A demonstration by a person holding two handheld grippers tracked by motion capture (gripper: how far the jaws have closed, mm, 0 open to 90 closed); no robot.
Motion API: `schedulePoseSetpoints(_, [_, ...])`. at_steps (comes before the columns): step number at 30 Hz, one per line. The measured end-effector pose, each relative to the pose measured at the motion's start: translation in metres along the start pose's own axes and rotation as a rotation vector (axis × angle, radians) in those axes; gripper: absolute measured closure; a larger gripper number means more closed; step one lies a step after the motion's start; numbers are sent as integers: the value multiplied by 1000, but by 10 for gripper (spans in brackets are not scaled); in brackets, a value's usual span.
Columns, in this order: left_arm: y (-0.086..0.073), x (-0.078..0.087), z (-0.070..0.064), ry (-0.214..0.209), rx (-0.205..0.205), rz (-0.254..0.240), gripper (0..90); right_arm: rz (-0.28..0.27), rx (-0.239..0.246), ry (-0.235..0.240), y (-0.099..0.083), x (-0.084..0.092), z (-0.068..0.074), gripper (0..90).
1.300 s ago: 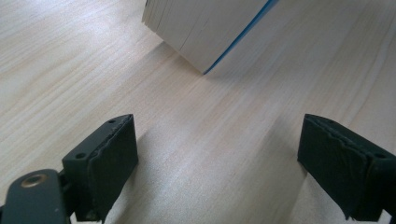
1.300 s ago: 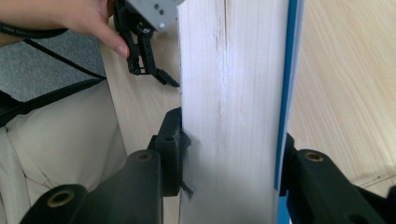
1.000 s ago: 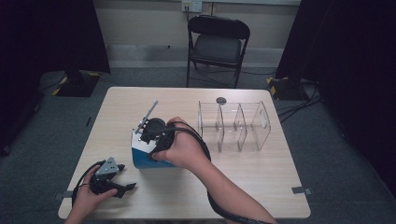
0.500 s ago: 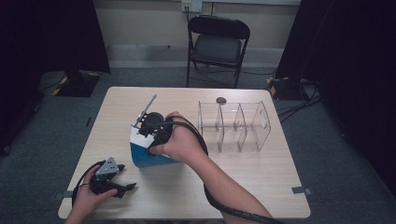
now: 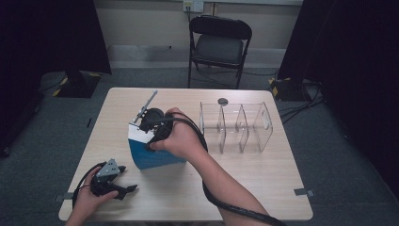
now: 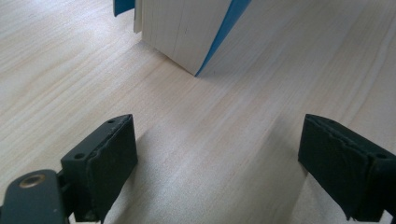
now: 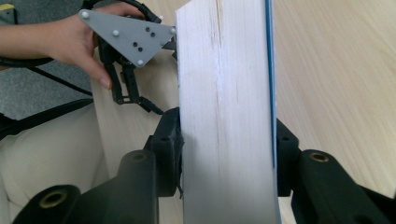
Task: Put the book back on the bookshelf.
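Observation:
A thick book (image 5: 153,157) with a blue cover and white page edges stands tilted on the wooden table (image 5: 263,179), left of centre. My right gripper (image 5: 149,123) is shut on its upper edge; in the right gripper view the jaws squeeze the page block (image 7: 224,93) from both sides. My left gripper (image 5: 126,179) rests open on the table near the front left corner, held by a hand. In the left gripper view its jaws (image 6: 219,163) stand wide apart over bare wood, with the book's lower corner (image 6: 187,32) a short way ahead.
A clear plastic divider rack (image 5: 235,127) with three compartments stands right of the book. A small dark round object (image 5: 222,101) lies behind it. A black folding chair (image 5: 219,42) stands beyond the table's far edge. Cables trail from both grippers.
The right gripper has risen slightly and moved away with the book, tipping it more upright so more blue cover shows. The left gripper has stayed put.

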State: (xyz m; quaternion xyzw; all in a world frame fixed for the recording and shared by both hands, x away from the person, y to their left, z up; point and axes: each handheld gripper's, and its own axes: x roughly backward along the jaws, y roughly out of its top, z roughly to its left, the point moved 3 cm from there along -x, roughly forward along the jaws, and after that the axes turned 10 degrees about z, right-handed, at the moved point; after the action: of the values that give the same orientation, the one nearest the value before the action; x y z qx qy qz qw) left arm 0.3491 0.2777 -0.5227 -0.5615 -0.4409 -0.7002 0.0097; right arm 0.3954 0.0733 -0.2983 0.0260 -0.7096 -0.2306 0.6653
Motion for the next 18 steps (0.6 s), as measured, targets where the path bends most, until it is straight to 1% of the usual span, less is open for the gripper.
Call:
schedulePoseSetpoints(3, [0, 0, 0, 0, 1, 0, 111, -7, 0, 9, 1, 0, -2, 551])
schedulePoseSetpoints(6, [0, 0, 0, 1, 0, -1, 111, -21, 9, 5, 3, -2, -5, 526])
schedulePoseSetpoints(7, [0, 0, 0, 1, 0, -1, 111, -27, 2, 3, 4, -2, -7, 518])
schedulePoseSetpoints(9, [0, 0, 0, 1, -1, -1, 111, -36, 6, 1, 5, -3, -10, 509])
schedulePoseSetpoints(12, [0, 0, 0, 1, -1, -1, 111, -41, 14, -8, 6, -4, -13, 501])
schedulePoseSetpoints(14, [0, 0, 0, 1, -1, -1, 111, -43, 5, -5, 6, -5, -15, 496])
schedulePoseSetpoints(16, [0, 0, 0, 1, -1, -1, 111, -44, 12, -15, 6, -6, -19, 487])
schedulePoseSetpoints(18, [0, 0, 0, 2, -2, -1, 111, -37, 31, -32, 5, -6, -21, 481])
